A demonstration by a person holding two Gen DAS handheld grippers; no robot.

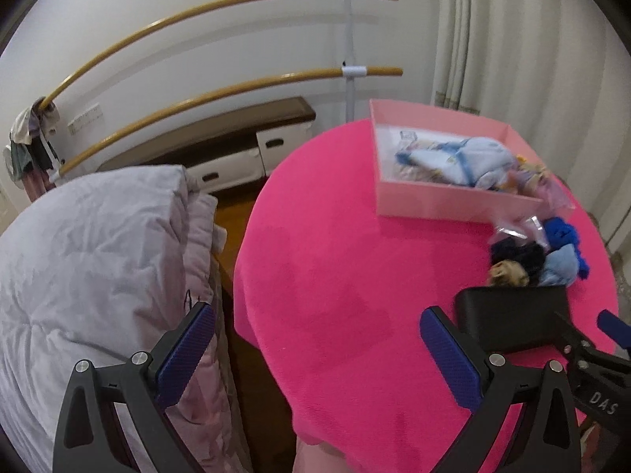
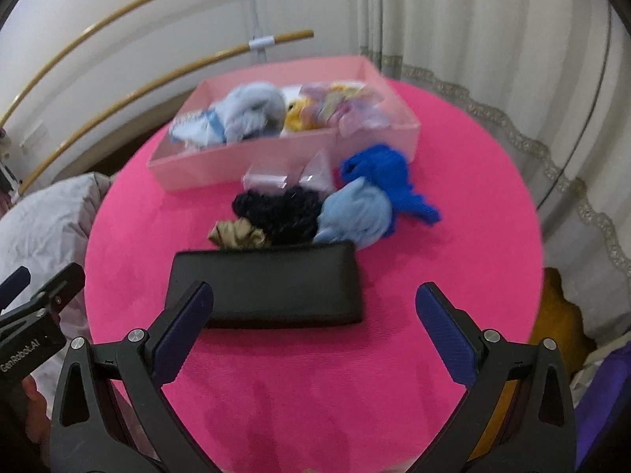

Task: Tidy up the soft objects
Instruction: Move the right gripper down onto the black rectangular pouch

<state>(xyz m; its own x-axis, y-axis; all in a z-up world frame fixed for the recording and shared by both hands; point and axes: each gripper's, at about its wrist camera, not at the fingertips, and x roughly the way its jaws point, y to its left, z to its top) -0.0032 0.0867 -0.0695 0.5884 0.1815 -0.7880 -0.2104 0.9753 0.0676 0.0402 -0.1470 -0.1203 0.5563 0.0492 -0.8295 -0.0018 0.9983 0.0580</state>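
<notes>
Several soft pieces already lie in the pink box, while a royal-blue knit, pale-blue bundle, black scrunchie, gold scrunchie and black case remain on the table, both grippers' fingers spread, empty.

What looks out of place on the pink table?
The black case looks odd: it is the only hard-looking thing, lying before loose soft items. A clear packet leans on the pink box, not in it.
</notes>
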